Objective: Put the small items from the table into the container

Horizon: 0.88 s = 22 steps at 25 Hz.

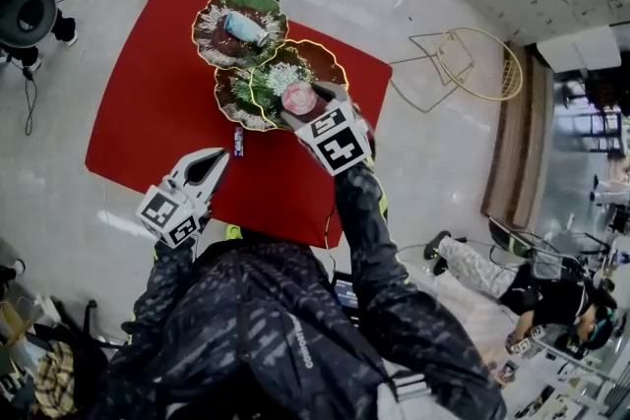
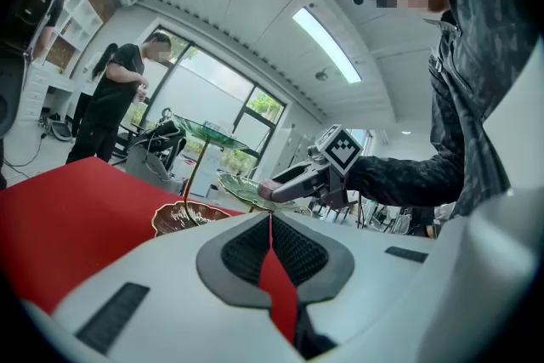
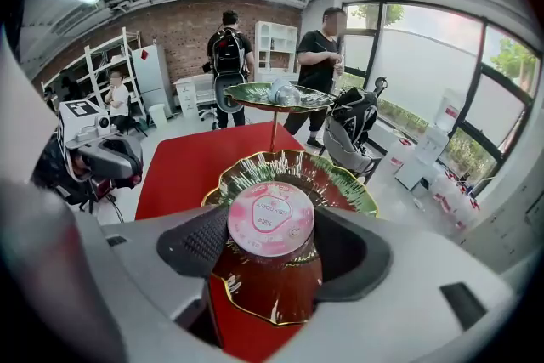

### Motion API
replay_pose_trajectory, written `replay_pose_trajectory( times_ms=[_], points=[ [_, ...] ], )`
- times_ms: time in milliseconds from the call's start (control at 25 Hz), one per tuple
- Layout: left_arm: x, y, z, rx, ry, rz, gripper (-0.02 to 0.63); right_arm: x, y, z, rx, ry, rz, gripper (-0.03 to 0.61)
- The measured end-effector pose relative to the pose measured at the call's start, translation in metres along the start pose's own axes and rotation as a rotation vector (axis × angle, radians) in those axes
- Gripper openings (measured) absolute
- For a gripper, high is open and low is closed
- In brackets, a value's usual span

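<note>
In the head view the red table (image 1: 148,113) carries the tiered dish stand (image 1: 330,64), the container in this task. The right gripper (image 1: 300,105) holds a small pink cup (image 1: 299,97) over its lower leaves. A blue packet (image 1: 244,27) already lies in the top dish (image 1: 212,44), and a small wrapped bar (image 1: 238,141) lies flat on the cloth just beside the stand. The left gripper (image 1: 219,158) hangs near that bar, apart from it. The left gripper view shows its jaws drawn together with only a thin slit of red between them and nothing held. Beyond them the other tongs carry the cup at the stand's middle leaf. In the right gripper view the jaws are closed onto the cup's round sides just under its flat printed lid, one pad on each side, and the cup hangs above the gold-rimmed lowest dish (image 3: 268,293). The cup looks light, with thin walls that would likely dent under a hard squeeze and a smooth lid offering no purchase. The hold on the sides below the lid rim therefore seems the sound one, with gentle pressure. The bar is probably lighter and slippery in its wrapper (it lies very flat). A pinch across its narrow width, jaws nearly touching the cloth, looks the likeliest way to lift it.
</note>
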<state>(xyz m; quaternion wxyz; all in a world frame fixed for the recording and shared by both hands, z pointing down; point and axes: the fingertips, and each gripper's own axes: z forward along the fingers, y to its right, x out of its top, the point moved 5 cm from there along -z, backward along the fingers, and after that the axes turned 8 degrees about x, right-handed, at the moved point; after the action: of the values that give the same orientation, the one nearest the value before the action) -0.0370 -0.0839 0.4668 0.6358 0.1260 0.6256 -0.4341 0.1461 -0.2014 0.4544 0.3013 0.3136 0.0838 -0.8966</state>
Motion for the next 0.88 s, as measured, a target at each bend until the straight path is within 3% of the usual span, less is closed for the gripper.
replay_pose_trajectory(
  times_ms=[880],
  points=[
    [-0.008,-0.016,0.006,0.016,-0.034,-0.031,0.012,0.001,0.038,0.032,0.030,-0.038,0.035,0.305]
  ],
)
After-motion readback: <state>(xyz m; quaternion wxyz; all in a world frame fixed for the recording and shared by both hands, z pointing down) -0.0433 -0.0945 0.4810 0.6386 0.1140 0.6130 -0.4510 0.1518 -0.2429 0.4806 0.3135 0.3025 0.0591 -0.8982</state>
